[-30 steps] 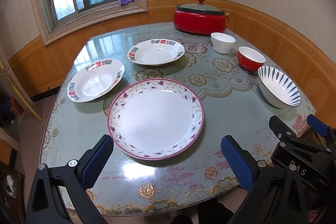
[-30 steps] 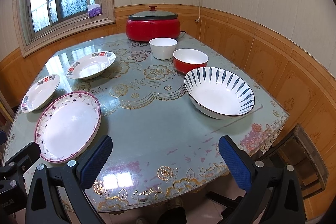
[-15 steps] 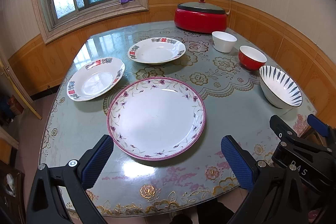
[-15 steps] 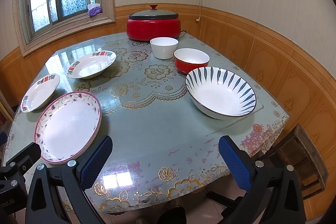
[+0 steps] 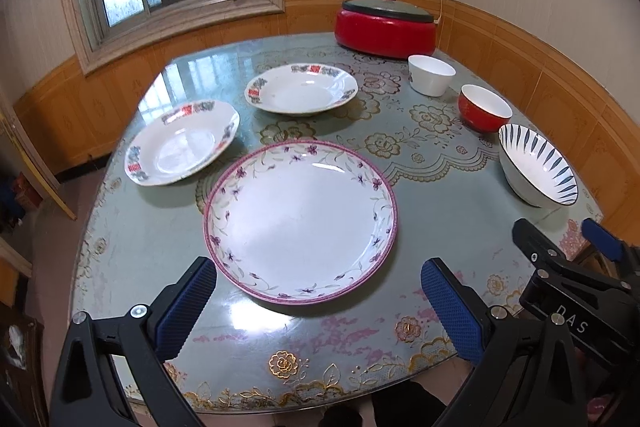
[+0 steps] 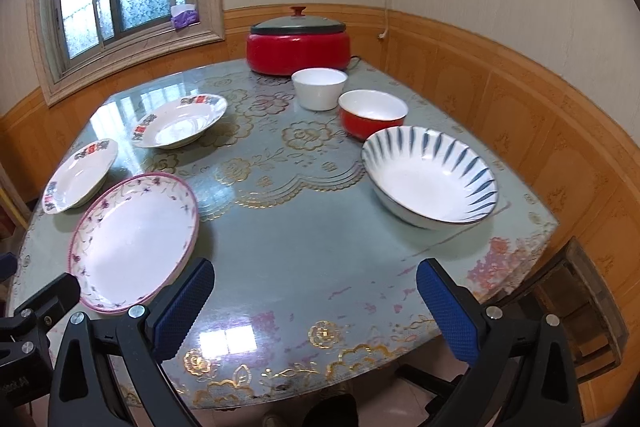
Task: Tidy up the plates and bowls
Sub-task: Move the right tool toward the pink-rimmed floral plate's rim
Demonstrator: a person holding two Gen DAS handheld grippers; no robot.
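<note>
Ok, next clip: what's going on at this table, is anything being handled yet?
Nothing is being handled yet. A person holds two sets of tongs, left tongs and right tongs, both open and empty above the near edge of the table. Three plates lie apart on the left: the pink-rimmed plate nearest, two red-patterned plates beyond. Three bowls line the right side: striped bowl, red bowl, white bowl. Nothing is stacked.
</note>
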